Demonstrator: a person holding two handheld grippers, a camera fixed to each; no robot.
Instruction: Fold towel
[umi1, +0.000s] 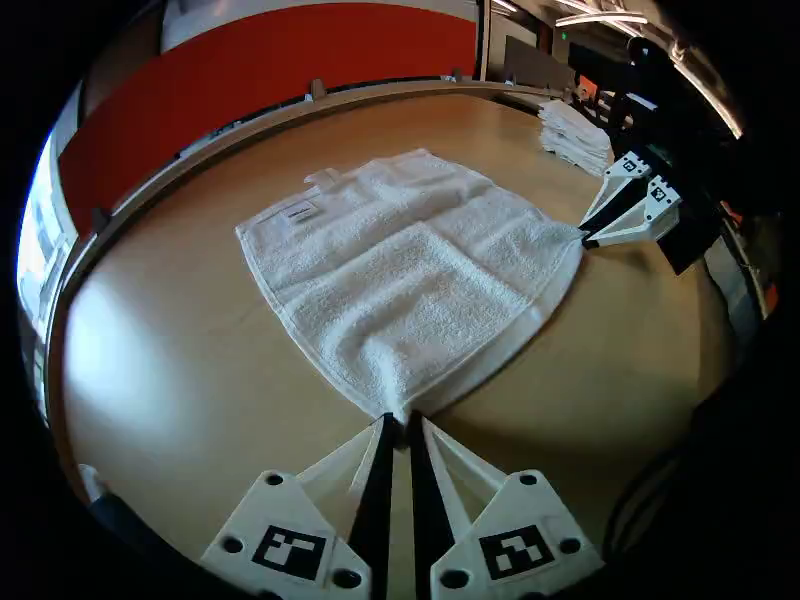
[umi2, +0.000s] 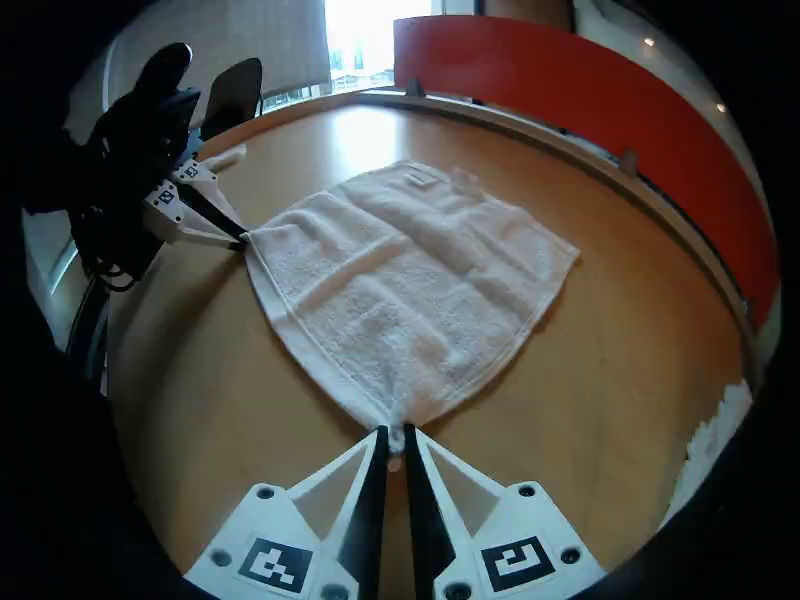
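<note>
A white terry towel (umi1: 400, 270) lies spread on the wooden table (umi1: 180, 340), with a small label near its far edge. In the left gripper view, my left gripper (umi1: 399, 425) is shut on the towel's near corner. The right gripper (umi1: 588, 237) pinches the corner at the right of that view. From the right gripper view, the same towel (umi2: 410, 280) stretches away from my right gripper (umi2: 394, 438), which is shut on its near corner, while the left gripper (umi2: 240, 240) holds the corner at the left. The edge between both held corners is pulled fairly taut.
A stack of folded white towels (umi1: 575, 135) sits at the table's far end; part of it (umi2: 715, 440) shows at the right edge of the right gripper view. A red panel (umi1: 270, 70) runs behind the table's raised rim. Chairs (umi2: 230, 95) stand beyond the table.
</note>
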